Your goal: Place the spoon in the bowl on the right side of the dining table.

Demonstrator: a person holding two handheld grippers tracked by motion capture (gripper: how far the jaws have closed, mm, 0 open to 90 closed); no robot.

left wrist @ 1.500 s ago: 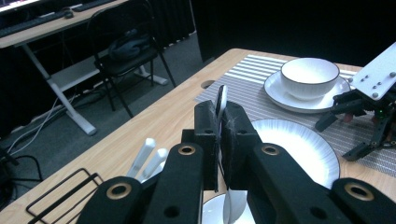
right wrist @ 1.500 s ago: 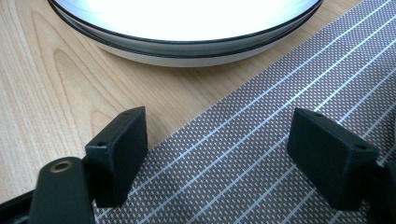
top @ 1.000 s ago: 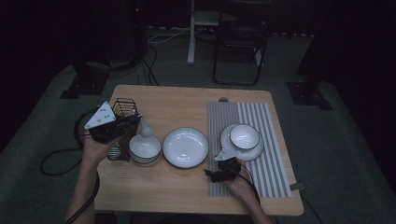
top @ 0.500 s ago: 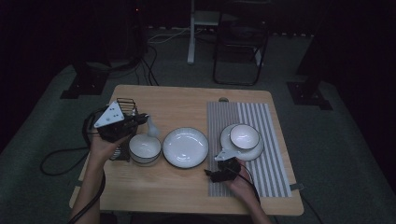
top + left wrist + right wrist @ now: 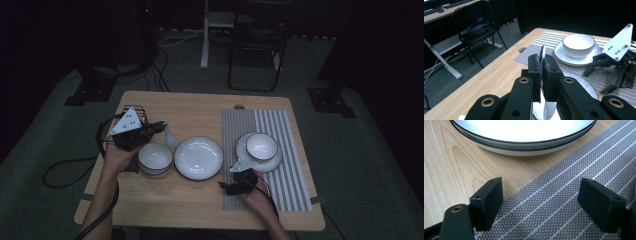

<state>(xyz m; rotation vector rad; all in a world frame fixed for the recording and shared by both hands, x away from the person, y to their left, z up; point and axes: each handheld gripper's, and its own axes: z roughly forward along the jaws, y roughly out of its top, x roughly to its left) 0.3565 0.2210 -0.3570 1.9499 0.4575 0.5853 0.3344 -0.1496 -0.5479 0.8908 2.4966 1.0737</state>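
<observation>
High view: the left gripper [image 5: 159, 127] hangs above the wooden table [image 5: 200, 107], its jaws clamped on the edge of a small white plate [image 5: 170, 136] held on edge, just above the white bowl [image 5: 155, 156] beside the wide empty plate [image 5: 198, 157]. In the left gripper view the thin plate's rim [image 5: 542, 53] stands pinched between the pads. The right gripper [image 5: 223, 186] rests low at the striped placemat [image 5: 290, 150] edge, jaws spread wide and holding nothing, near the bowl on a saucer [image 5: 262, 145]
</observation>
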